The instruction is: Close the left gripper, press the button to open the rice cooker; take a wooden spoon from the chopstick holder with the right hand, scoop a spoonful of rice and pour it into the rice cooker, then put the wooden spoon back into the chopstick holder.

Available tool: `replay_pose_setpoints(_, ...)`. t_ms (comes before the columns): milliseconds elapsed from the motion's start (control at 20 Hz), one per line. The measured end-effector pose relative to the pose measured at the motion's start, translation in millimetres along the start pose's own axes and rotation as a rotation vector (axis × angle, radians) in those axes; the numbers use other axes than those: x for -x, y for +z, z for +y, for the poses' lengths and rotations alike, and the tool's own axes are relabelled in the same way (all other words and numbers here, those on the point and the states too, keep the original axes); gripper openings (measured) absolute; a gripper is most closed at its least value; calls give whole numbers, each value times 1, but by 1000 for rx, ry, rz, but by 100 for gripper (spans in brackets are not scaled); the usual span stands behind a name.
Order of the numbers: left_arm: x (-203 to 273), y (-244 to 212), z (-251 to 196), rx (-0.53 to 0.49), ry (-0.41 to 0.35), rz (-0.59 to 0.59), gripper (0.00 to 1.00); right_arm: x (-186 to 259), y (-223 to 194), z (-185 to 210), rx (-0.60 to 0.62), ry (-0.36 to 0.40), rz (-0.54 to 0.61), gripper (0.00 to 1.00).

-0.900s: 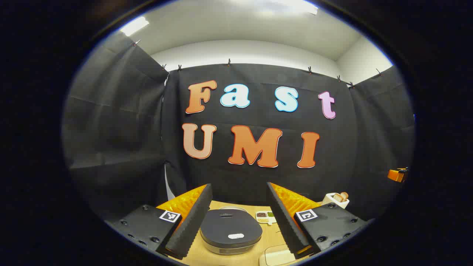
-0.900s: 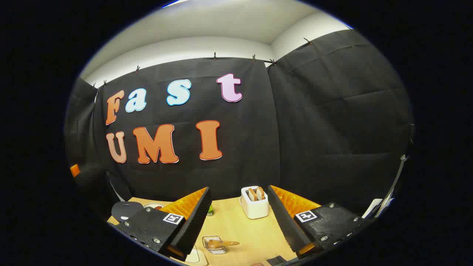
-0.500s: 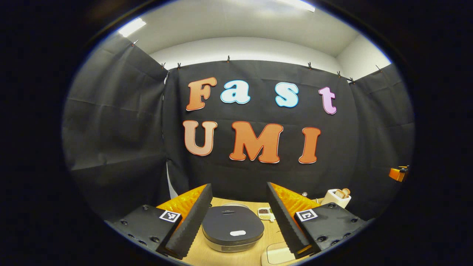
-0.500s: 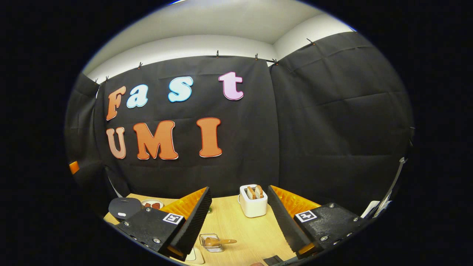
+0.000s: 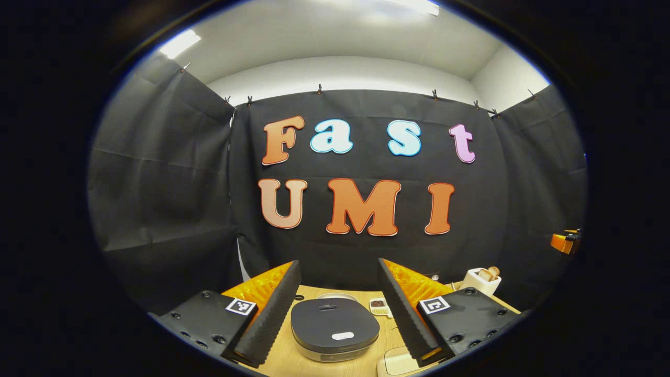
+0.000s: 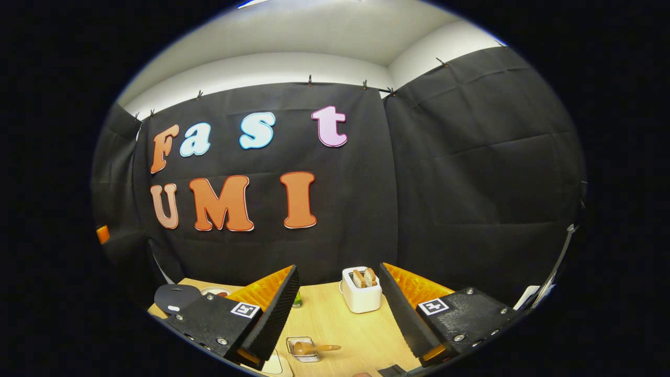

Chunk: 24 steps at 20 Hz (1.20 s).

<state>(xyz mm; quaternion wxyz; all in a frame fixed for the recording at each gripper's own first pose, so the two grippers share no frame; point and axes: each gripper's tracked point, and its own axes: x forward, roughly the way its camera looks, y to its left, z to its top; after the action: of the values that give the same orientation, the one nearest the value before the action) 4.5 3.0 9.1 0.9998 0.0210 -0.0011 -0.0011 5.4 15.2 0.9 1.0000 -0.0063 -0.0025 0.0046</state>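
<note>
Rice cooker (image 5: 335,329) on table (image 6: 345,319); toaster (image 6: 361,290) behind spoon dish (image 6: 303,349)

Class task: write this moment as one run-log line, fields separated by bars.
left gripper: open, above closed rice cooker | right gripper: open, holding nothing | wooden spoon: in holder on table | button: not pressed

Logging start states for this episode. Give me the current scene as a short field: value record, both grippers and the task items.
left gripper: open, holding nothing, above the table, facing the rice cooker
right gripper: open, holding nothing
rice cooker: lid shut, on the wooden table, framed between the left gripper's fingers
lid button: pale oval near the lid's front edge, not touched
wooden spoon: lying in a small clear dish ahead of the right gripper
white holder: upright farther back, wooden pieces sticking out of its top
progress: no step done yet
</note>
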Motion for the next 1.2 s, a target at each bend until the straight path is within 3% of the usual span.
replay_pose_setpoints(250, -3, -6, 2, 14, 5, 21, 94, 0, -2, 6, 20, 16, 6, 94)
replay_pose_setpoints(700, -5, -11, 5, 36, 10, 24, 17, -1, -2, -4, 9, -1, 3, 94)
replay_pose_setpoints(800, -5, -18, 15, 25, 48, 25, 5, -1, -3, -5, 16, -5, 6, 94)
replay_pose_setpoints(900, -10, -21, 14, 21, 54, 52, 6, -1, -5, -2, 17, 0, 13, 94)
replay_pose_setpoints(950, -9, -23, 11, 21, 45, 61, 1, -1, -7, -1, 19, 4, 15, 94)
replay_pose_setpoints(1200, -23, -50, -5, 30, -11, 101, 4, -4, -16, 2, 26, 5, 37, 94)
